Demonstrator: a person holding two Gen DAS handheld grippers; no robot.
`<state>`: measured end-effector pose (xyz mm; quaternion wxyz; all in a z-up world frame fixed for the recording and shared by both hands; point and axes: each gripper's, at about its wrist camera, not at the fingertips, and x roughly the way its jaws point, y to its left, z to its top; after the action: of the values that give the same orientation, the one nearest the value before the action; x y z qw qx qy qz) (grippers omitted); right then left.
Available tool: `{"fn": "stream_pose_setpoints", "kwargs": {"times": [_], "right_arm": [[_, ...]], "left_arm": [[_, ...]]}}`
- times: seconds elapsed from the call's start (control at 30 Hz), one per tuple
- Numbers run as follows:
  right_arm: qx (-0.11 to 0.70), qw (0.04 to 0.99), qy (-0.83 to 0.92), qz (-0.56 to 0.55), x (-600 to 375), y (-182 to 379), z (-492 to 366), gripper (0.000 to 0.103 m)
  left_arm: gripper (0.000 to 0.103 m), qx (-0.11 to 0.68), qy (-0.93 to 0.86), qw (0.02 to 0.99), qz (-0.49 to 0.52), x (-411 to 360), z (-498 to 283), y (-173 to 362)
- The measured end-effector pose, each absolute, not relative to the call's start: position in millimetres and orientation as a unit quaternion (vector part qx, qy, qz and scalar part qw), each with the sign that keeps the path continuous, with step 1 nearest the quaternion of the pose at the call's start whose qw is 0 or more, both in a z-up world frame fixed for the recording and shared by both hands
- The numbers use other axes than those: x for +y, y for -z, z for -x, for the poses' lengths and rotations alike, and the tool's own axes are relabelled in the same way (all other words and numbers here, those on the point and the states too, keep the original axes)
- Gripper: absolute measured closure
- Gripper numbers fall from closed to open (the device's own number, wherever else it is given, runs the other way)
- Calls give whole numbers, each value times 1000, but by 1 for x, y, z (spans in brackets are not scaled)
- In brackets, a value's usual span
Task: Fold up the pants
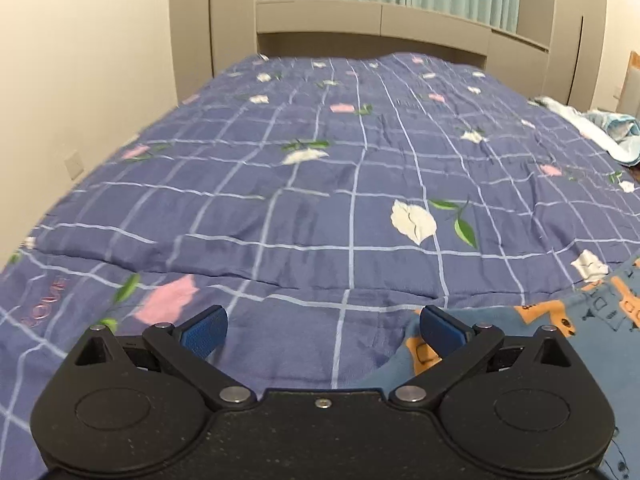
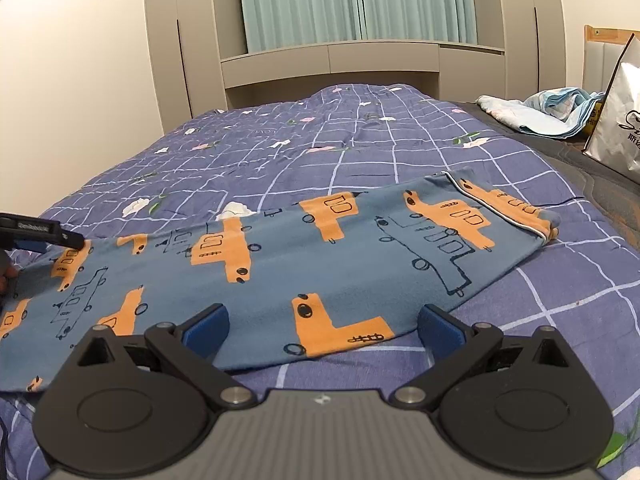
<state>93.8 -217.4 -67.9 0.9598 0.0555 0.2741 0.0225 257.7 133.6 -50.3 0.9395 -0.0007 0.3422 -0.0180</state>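
Pants [image 2: 304, 264] flat on bed [image 2: 360, 152]
Left gripper [image 1: 323, 330] and right gripper [image 2: 323, 330] hover over pants, jaws wide, empty

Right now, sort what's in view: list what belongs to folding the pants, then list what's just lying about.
Belongs to the job:
pants, laid flat across the quilt
left gripper, open
right gripper, open

Lying about:
quilt
bundle of light cloth at the far right
white bag

A home bedroom: quilted bed [image 1: 320, 160], green curtains [image 2: 356, 0], built-in wardrobes [image 2: 176, 40].
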Motion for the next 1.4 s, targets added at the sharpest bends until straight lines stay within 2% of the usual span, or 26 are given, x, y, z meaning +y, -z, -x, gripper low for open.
{"fn": "stream_pose_setpoints", "kwargs": {"times": [0.37, 0.67, 0.87, 1.23, 1.4], "right_arm": [[268, 960, -30, -72, -223, 70, -92, 0], [261, 959, -42, -98, -231, 72, -90, 0], [260, 959, -45, -105, -232, 72, -89, 0], [260, 958, -47, -113, -234, 72, -89, 0], [285, 952, -53, -95, -232, 66, -94, 0]], "left_arm": [[1, 344, 42, 934, 91, 116, -198, 26], [1, 375, 60, 923, 59, 67, -174, 58], [1, 363, 39, 931, 12, 52, -167, 66], [1, 376, 43, 925, 17, 39, -173, 53], [1, 366, 70, 928, 17, 11, -188, 45]]}}
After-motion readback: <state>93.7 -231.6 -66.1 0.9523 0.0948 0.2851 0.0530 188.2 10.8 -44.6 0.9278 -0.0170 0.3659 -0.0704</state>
